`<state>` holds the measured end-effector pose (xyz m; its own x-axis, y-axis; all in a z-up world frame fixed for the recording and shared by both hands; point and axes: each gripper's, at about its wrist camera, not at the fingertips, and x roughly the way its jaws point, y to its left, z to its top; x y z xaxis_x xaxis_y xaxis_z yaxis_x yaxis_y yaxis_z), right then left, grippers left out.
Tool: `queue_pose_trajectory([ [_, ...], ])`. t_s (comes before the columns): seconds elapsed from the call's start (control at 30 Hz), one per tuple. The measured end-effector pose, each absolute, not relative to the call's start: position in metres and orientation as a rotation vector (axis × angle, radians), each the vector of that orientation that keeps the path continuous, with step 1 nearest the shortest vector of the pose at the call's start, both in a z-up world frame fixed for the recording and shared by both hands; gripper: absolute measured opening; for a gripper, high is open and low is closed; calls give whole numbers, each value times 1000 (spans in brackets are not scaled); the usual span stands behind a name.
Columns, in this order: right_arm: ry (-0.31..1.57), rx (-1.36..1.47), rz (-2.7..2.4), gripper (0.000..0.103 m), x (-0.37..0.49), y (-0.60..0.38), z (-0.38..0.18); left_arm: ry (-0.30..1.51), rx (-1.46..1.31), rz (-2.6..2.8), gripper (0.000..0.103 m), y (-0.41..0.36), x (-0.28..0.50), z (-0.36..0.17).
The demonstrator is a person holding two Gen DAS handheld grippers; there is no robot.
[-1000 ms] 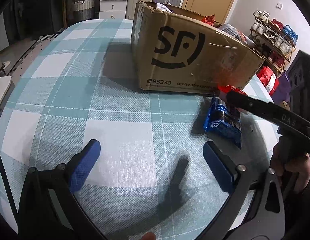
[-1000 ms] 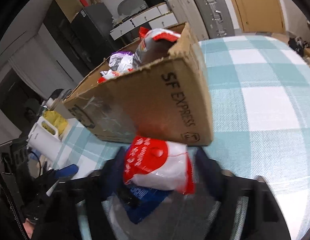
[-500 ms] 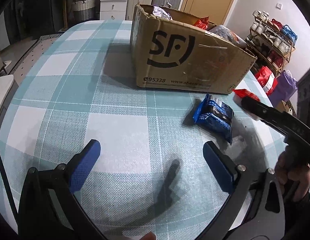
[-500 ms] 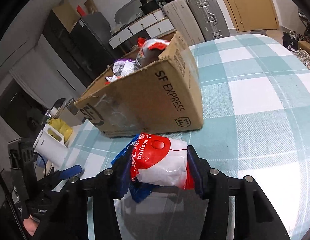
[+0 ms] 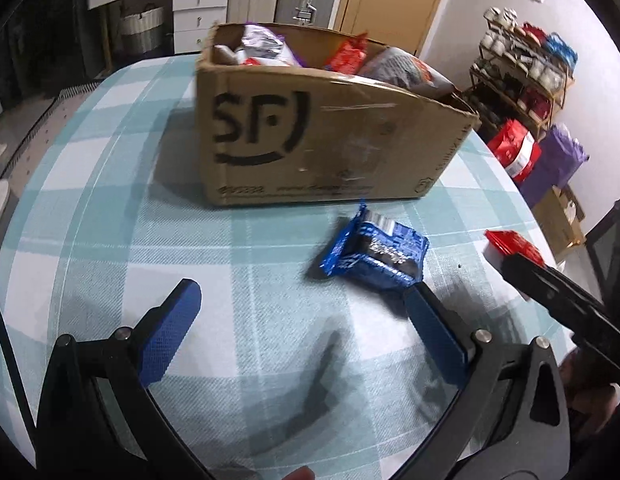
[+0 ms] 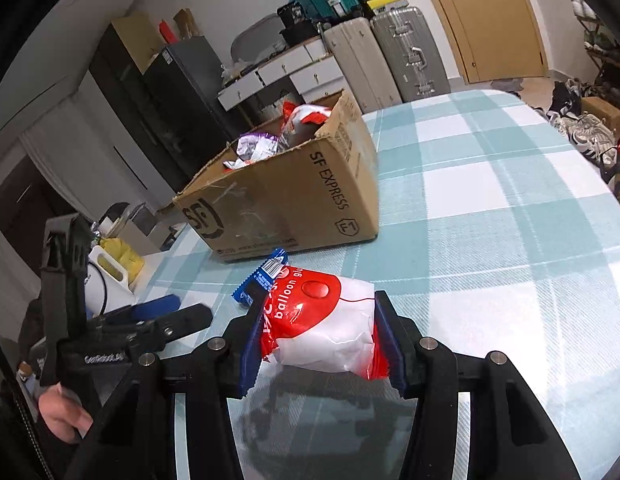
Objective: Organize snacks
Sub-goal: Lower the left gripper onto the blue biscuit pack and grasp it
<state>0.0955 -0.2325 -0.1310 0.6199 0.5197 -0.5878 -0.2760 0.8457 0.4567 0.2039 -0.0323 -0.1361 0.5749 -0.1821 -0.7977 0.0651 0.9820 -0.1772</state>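
My right gripper (image 6: 316,342) is shut on a red and white snack bag (image 6: 322,332) and holds it above the table; the bag's red edge (image 5: 512,244) shows in the left wrist view. A blue snack packet (image 5: 376,258) lies flat on the checked tablecloth in front of the cardboard SF box (image 5: 310,136), which holds several snack bags. The packet's end (image 6: 265,276) peeks out behind the held bag. My left gripper (image 5: 305,312) is open and empty, low over the cloth, its right finger (image 5: 438,332) close to the blue packet.
The box (image 6: 293,204) stands mid-table on the teal checked cloth (image 5: 109,200). A white jug (image 6: 109,280) stands off the table's left side. Suitcases (image 6: 394,56) and drawers line the far wall; a shoe rack (image 5: 526,76) stands at right.
My right gripper has pulled back from the box with the red and white bag. My left gripper has moved forward and right, closer to the blue packet.
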Motion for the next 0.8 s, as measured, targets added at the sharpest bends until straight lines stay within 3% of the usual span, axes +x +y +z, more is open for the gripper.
queue_pose_trajectory([
  [0.8, 785, 352, 388, 53, 60, -270, -133, 978, 8, -282, 98, -91, 233, -138],
])
